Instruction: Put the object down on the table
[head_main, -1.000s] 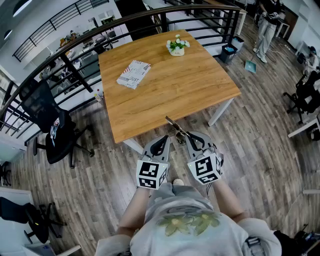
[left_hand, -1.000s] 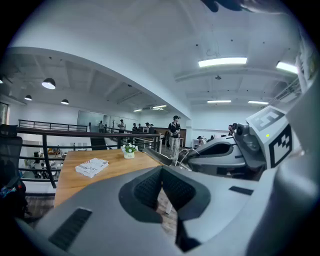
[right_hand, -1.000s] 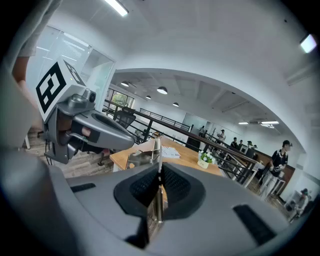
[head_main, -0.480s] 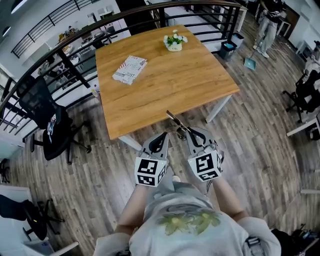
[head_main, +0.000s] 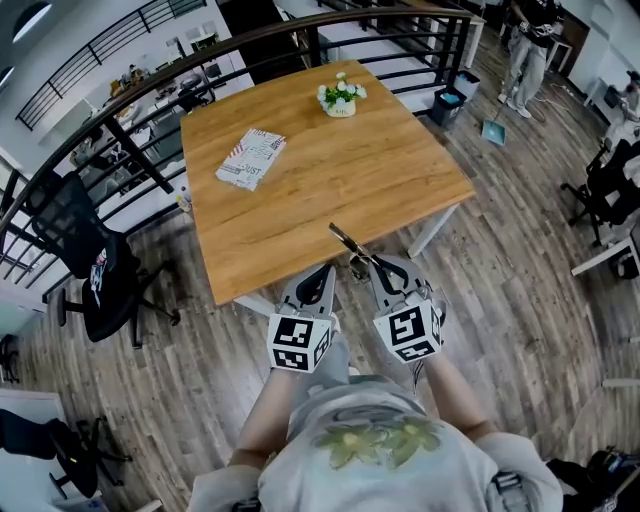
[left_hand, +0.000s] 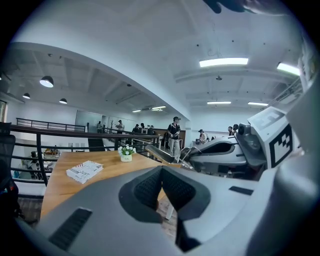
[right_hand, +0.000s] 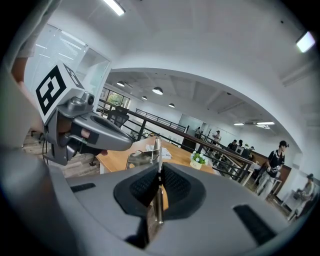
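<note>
A slim metal utensil (head_main: 348, 243), with a narrow rod-like handle widening to a flat, shiny blade, is held in the air, its blade end reaching over the near edge of the table (head_main: 330, 180). The right gripper (head_main: 385, 275) has its ribbed dark pads clamped on the handle, which runs straight up between them in the right gripper view. Just beside it, the left gripper (head_main: 318, 285) holds nothing, its pads pressed together. Both grippers are smooth grey plastic, each with a black-and-white marker cube. The square tabletop is warm-toned wood grain. Farther back on it lie a flat printed booklet (head_main: 250, 158) and a small pot of white flowers (head_main: 339, 96), well apart.
</note>
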